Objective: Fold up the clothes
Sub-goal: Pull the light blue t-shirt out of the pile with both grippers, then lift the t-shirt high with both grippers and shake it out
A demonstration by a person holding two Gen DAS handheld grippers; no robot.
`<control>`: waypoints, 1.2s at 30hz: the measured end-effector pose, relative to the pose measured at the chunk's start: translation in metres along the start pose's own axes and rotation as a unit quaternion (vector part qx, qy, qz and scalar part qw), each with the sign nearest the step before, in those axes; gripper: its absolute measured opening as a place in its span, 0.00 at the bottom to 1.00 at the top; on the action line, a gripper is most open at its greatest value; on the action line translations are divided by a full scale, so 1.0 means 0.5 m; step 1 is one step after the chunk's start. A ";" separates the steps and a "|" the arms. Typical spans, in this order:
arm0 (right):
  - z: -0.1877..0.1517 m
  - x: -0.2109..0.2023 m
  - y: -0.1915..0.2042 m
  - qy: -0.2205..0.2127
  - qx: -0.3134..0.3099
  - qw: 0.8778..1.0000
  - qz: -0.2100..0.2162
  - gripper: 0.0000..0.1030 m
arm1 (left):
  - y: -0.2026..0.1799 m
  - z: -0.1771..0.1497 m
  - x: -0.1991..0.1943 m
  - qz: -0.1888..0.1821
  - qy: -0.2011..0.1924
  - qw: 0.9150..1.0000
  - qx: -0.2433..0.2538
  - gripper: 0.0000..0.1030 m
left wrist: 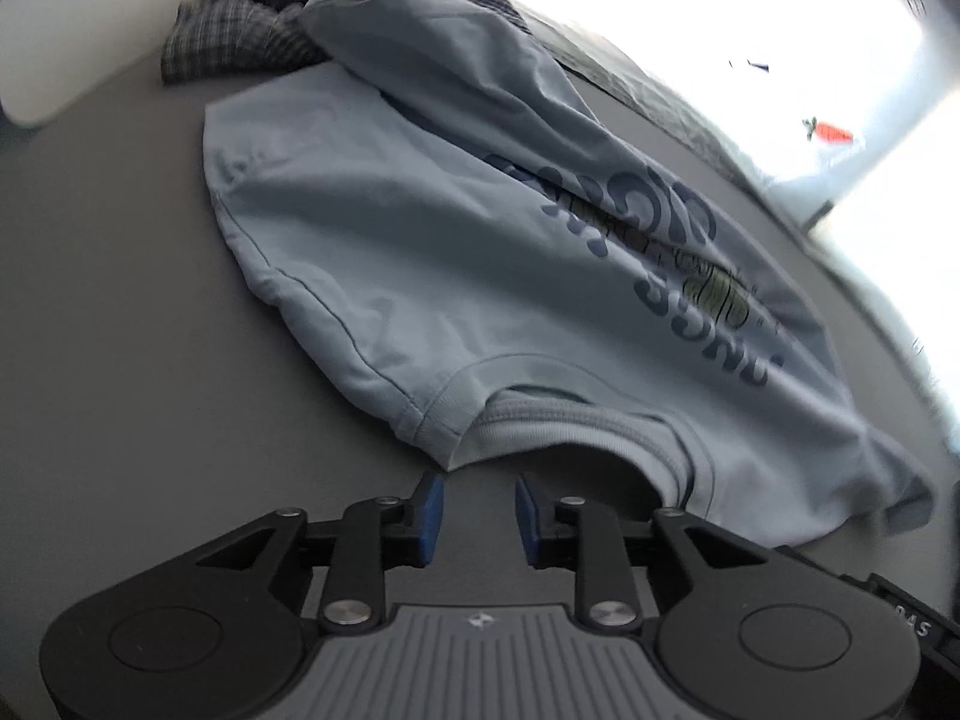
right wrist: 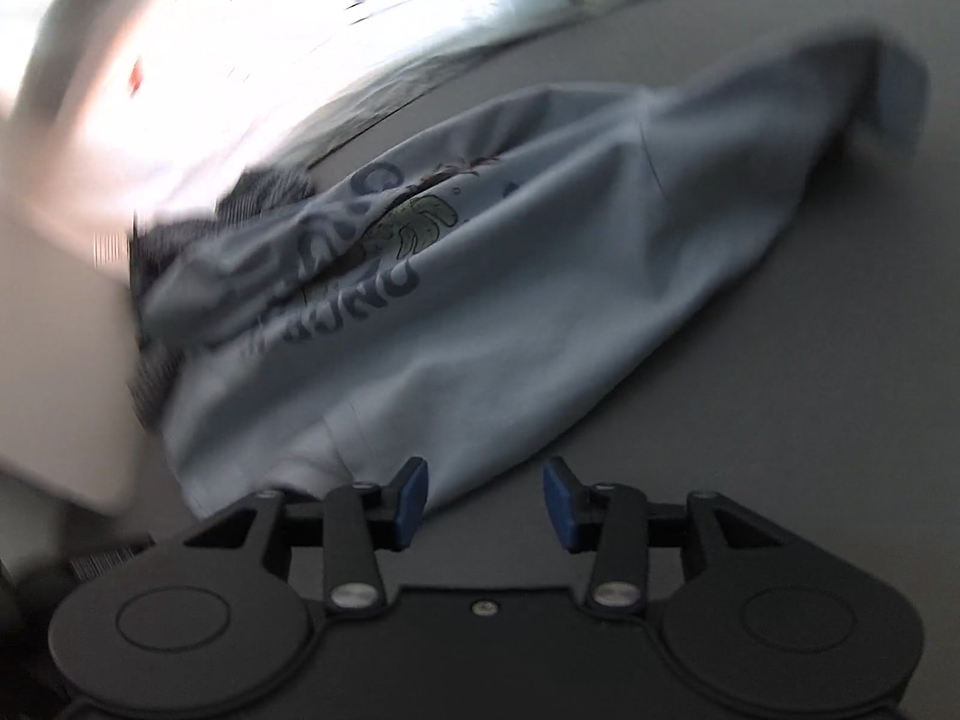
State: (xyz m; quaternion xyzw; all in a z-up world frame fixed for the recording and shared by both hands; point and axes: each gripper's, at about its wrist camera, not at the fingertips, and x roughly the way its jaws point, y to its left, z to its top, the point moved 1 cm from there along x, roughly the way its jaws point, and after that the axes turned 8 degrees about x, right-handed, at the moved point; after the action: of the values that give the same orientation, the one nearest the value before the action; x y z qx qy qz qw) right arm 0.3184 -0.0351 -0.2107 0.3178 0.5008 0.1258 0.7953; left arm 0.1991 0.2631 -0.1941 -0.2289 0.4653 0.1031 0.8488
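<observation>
A light blue T-shirt (left wrist: 456, 276) with a dark blue and green print lies rumpled on the grey table (left wrist: 108, 312), its far part folded over itself. My left gripper (left wrist: 480, 519) is open and empty, just in front of the shirt's neck collar (left wrist: 540, 420). In the right wrist view the same T-shirt (right wrist: 510, 300) lies ahead. My right gripper (right wrist: 485, 504) is open and empty at the shirt's near edge, its left fingertip (right wrist: 411, 498) over the cloth. This view is blurred.
A checked grey garment (left wrist: 240, 30) is heaped behind the T-shirt at the table's far end; it also shows in the right wrist view (right wrist: 264, 198). A white object (left wrist: 66, 42) stands at the far left. Bright window light fills the background.
</observation>
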 end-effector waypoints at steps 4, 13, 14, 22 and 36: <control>-0.004 0.021 -0.030 0.003 0.115 0.993 0.014 0.47 | 0.022 0.019 0.011 -0.003 -0.001 1.000 -0.008 0.38; 0.016 0.060 0.012 -0.001 0.114 0.993 -0.015 0.28 | 0.074 0.073 0.058 0.009 0.005 0.998 -0.063 0.45; 0.019 0.064 0.015 0.001 0.108 0.994 -0.019 0.24 | 0.074 0.080 0.062 0.008 0.003 0.998 -0.066 0.44; 0.037 0.076 -0.019 0.014 0.164 0.986 0.018 0.01 | 0.094 0.109 0.076 0.003 -0.012 0.993 -0.121 0.03; 0.194 -0.133 0.093 -0.122 0.060 0.974 0.183 0.01 | -0.098 0.218 -0.174 -0.001 -0.233 0.972 0.026 0.02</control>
State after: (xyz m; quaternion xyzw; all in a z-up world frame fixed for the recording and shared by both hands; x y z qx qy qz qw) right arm 0.3779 -0.0707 -0.1048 0.4643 0.3400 0.1993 0.7932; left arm 0.2518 0.2765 -0.0566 -0.1763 0.2573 0.1407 0.9396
